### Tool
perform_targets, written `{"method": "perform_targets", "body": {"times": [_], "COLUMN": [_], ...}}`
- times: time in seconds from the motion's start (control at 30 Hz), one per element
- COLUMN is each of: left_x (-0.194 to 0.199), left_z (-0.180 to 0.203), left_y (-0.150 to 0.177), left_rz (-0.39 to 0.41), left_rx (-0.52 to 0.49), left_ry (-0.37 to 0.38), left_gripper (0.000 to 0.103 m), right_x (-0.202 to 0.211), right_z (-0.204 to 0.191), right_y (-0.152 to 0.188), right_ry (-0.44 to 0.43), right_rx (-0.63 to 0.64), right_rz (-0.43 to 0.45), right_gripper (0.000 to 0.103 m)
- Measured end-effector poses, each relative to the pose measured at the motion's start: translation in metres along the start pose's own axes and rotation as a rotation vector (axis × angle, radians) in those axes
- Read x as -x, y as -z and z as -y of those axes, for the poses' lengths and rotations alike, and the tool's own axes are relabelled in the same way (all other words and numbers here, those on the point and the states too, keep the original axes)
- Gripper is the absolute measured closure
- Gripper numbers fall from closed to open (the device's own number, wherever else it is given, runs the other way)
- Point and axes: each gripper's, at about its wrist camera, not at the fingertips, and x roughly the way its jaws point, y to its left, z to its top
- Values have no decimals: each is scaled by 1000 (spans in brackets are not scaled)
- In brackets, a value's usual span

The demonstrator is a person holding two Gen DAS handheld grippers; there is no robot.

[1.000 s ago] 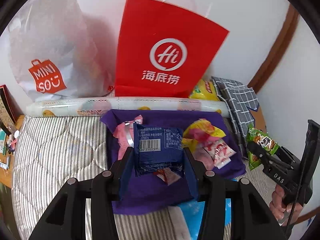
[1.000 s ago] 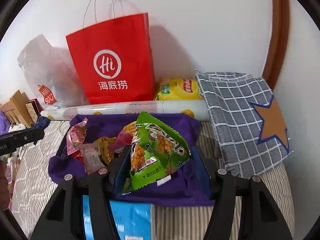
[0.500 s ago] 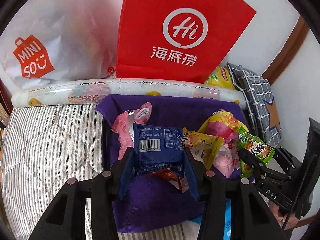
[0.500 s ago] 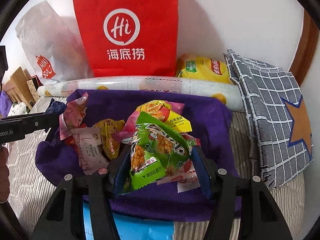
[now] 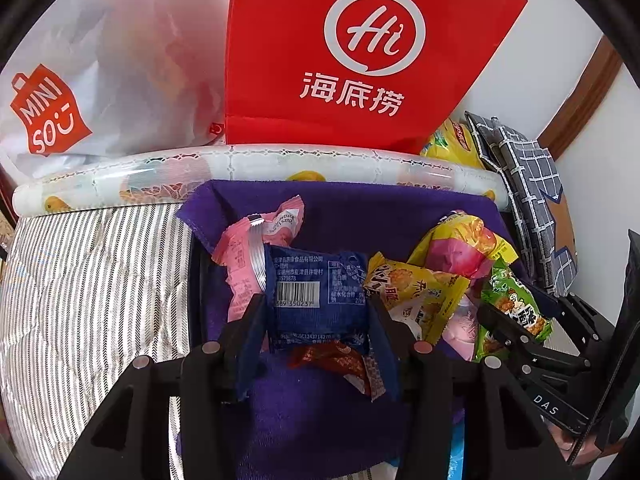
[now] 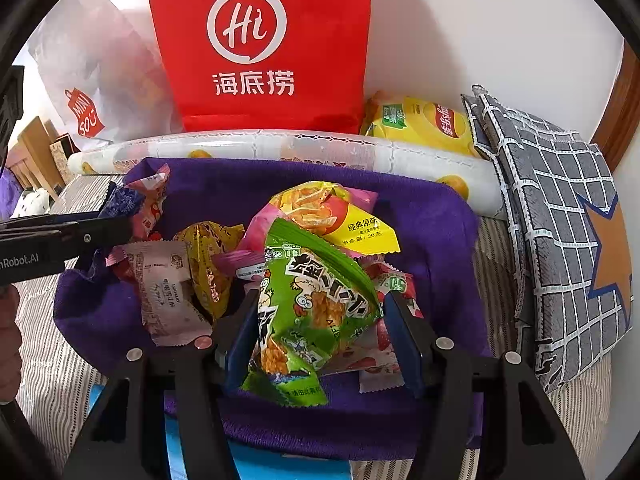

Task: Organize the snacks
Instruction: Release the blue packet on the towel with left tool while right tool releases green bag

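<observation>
A purple cloth-lined basket (image 5: 360, 216) (image 6: 432, 216) holds several snack packets. My left gripper (image 5: 318, 316) is shut on a blue snack packet (image 5: 320, 292) with a barcode, held over the basket's left part beside a pink packet (image 5: 256, 240). My right gripper (image 6: 320, 320) is shut on a green snack packet (image 6: 316, 304), held over the basket's right part above a yellow-and-pink packet (image 6: 336, 212). The right gripper with its green packet (image 5: 512, 312) shows in the left wrist view; the left gripper's fingers (image 6: 92, 232) show in the right wrist view.
A red paper bag (image 6: 260, 44) and a white Miniso bag (image 5: 80, 92) stand against the wall behind a rolled printed sheet (image 5: 256, 168). A yellow chips bag (image 6: 424, 124) and a grey checked cloth bag (image 6: 560, 208) lie at the right. A blue item (image 6: 280, 464) lies near me on the striped bedding (image 5: 80, 280).
Both grippers have moved forward over the purple basket, each still holding its packet. The bags and basket look closer now.
</observation>
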Motion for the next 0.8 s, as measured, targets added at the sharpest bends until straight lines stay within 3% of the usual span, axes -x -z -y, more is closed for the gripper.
{"method": "perform_targets", "body": {"times": [0.8], "left_x": [-9], "left_z": [2], "left_y": [0], "left_rz": [-18], "left_rx": [6], "left_ry": [20], "left_gripper": [50], "right_x": [-10], "right_z": [2], "right_y": [-5], "right_ry": [16], "right_rx": [15], "right_rz": [-11], "right_gripper": [40]}}
